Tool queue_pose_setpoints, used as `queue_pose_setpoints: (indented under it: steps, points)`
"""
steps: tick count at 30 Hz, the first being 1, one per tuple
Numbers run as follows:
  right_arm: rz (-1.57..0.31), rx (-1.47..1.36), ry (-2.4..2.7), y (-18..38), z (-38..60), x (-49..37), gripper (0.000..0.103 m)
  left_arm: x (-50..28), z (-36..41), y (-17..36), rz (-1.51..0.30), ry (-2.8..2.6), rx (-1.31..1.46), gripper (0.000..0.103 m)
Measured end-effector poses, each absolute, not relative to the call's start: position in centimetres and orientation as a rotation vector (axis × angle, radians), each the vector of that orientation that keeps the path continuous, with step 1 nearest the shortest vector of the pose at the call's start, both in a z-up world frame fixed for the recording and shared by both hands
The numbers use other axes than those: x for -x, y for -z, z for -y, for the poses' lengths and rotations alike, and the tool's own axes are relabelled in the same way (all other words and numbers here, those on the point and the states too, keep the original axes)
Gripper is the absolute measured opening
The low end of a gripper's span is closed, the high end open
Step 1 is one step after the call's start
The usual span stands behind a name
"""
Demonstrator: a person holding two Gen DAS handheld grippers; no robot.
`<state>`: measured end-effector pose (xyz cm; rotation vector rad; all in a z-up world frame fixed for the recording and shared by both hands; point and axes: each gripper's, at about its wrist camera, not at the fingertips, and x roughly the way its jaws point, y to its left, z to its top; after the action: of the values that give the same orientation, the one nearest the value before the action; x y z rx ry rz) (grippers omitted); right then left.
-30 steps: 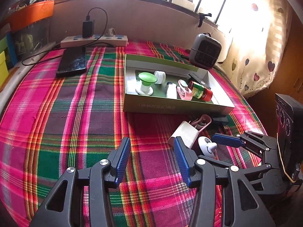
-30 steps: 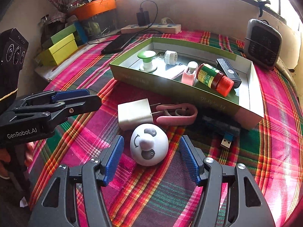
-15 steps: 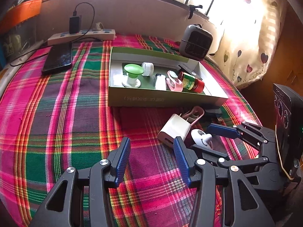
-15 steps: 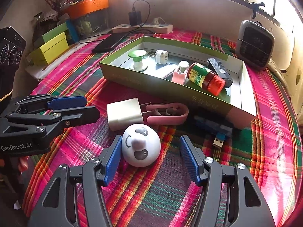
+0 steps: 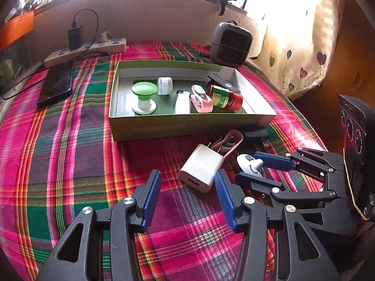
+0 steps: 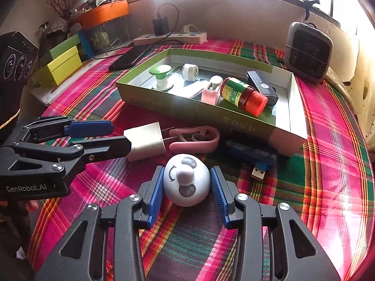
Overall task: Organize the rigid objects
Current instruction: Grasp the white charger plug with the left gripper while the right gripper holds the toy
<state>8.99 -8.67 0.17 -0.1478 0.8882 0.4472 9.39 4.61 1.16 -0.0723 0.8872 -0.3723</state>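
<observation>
I am closing my right gripper (image 6: 186,195) on the white dome (image 6: 186,182), which is sitting on the plaid cloth (image 6: 316,187) squarely between the blue pads (image 6: 156,194). The jaws are coming in on both flanks; the left pad looks to be touching, but I cannot be sure the right one is pressing yet, since the dome's curve is hiding the contact line.

My left gripper (image 5: 187,197) is standing wide with nothing held. The charger (image 5: 202,166) is lying just ahead of it, its near end reaching in between the fingertips and close against the right-side one. Its long axis is running diagonally, prongs pointing away toward the pink clip (image 5: 228,141) and the box (image 5: 187,126).

What the coming move turns on, I judge, is this: the box is lying straight ahead of both grippers, beyond the clip and the USB stick (image 6: 254,158), with its near wall facing me. The dome is nearer my right hand, the charger nearer my left. To drop the dome in, I will be needing to lift it over that wall and find bare floor among the green knob (image 6: 161,76), the bottle (image 6: 243,93) and the rest already inside.
</observation>
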Motion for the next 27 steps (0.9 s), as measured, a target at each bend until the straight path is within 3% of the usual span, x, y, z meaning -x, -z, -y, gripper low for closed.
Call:
queue_pose_setpoints:
  steps: [27]
  points:
    - [-0.885, 0.096, -0.415, -0.2, 12.0, -8.9, 0.041, -11.9, -0.4, -0.3, -0.922, 0.369, -0.116, 0.048]
